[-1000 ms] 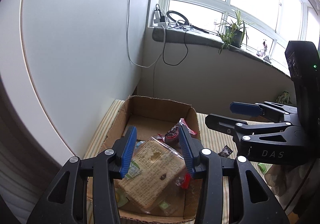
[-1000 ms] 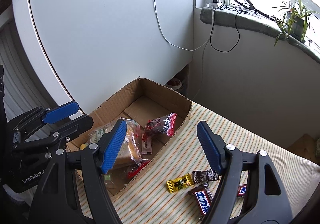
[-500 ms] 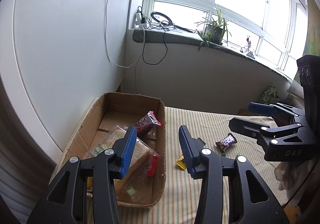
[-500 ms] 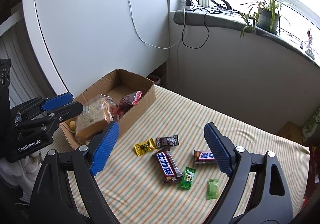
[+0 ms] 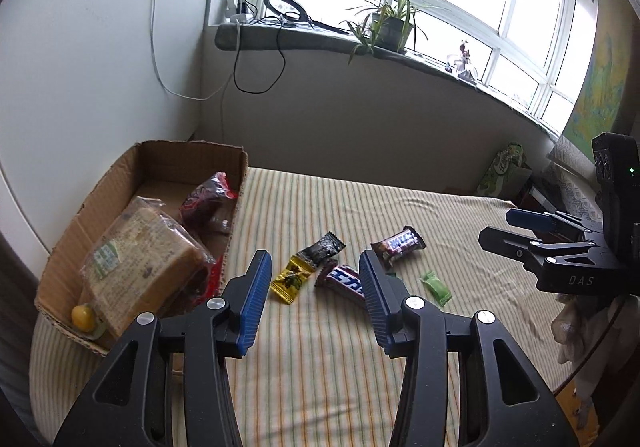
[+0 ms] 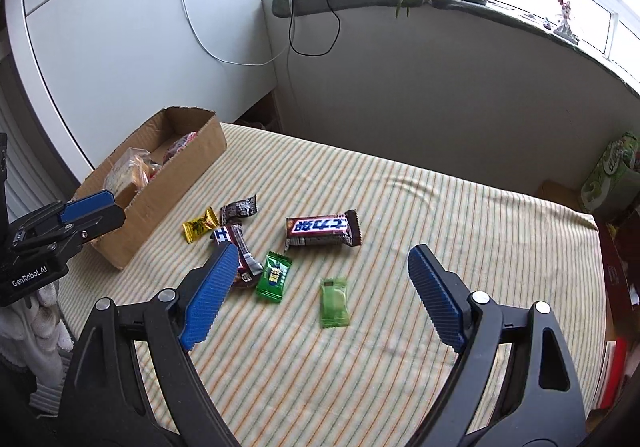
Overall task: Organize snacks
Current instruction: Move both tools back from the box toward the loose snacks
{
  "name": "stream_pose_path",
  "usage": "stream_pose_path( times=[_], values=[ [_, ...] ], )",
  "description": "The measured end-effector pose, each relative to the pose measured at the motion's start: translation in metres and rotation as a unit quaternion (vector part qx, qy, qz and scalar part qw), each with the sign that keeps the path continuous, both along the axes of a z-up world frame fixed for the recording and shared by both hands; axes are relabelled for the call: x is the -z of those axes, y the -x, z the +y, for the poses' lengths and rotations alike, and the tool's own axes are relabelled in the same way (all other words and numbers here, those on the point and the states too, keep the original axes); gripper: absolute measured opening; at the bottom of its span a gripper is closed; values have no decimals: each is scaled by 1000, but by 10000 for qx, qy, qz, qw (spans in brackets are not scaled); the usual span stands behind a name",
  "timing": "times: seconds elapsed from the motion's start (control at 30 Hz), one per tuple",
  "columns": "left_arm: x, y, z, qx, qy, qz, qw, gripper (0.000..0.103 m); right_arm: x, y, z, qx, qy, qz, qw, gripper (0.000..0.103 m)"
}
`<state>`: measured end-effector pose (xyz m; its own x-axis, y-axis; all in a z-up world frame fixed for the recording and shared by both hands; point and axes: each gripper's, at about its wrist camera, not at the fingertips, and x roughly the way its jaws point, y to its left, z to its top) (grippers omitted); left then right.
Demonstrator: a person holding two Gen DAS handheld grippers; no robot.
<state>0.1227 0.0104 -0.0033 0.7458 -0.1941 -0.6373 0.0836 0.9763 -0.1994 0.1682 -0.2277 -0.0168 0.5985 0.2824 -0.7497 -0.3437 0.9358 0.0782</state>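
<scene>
Cardboard forms the open box (image 5: pixel 236 183) that sits at the left edge of the striped bed (image 6: pixel 440 207), close to the white wall. Inside it lie a clear-wrapped loaf of sliced bread (image 5: pixel 140 263), a dark red snack bag (image 5: pixel 206 199) toward the far end, a small yellow round thing (image 5: pixel 82 315) in the near corner, and a red wrapper beside the loaf; what lies under the bread cannot be made out.

Loose snacks lie on the cover near the middle of the bed, to the right of the box: a yellow candy (image 6: pixel 199 225), a small black packet (image 6: pixel 240 209) just beside it, a brown bar with blue lettering (image 6: pixel 236 247) partly hidden behind a fingertip, a larger chocolate bar (image 6: pixel 320 231) apart from these, a bright green sachet (image 6: pixel 274 275) and a pale green sachet (image 6: pixel 334 301) nearest the front edge.

Left tongs (image 5: pixel 314 299) hover over the yellow candy and the brown bar, jaws partly apart with nothing between the blue pads. Right tongs (image 6: pixel 316 295) hang over the two green sachets, spread wide and gripping nothing, touching no snack.
</scene>
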Motion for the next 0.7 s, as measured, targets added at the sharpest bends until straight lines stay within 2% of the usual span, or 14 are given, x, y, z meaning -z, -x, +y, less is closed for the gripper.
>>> stream_pose_path(
  times=[0.37,0.5,0.7],
  values=[
    [40,-11,-35,263,131,596,9978,44,51,2,-10,-39,98,399,9991,89],
    [52,-20,-43,289,149,795,9963,44,64,0,-11,-43,41,503,9987,84],
    [66,-41,-50,217,348,1061,9935,44,76,-5,-13,-66,4,600,9982,82]
  ],
)
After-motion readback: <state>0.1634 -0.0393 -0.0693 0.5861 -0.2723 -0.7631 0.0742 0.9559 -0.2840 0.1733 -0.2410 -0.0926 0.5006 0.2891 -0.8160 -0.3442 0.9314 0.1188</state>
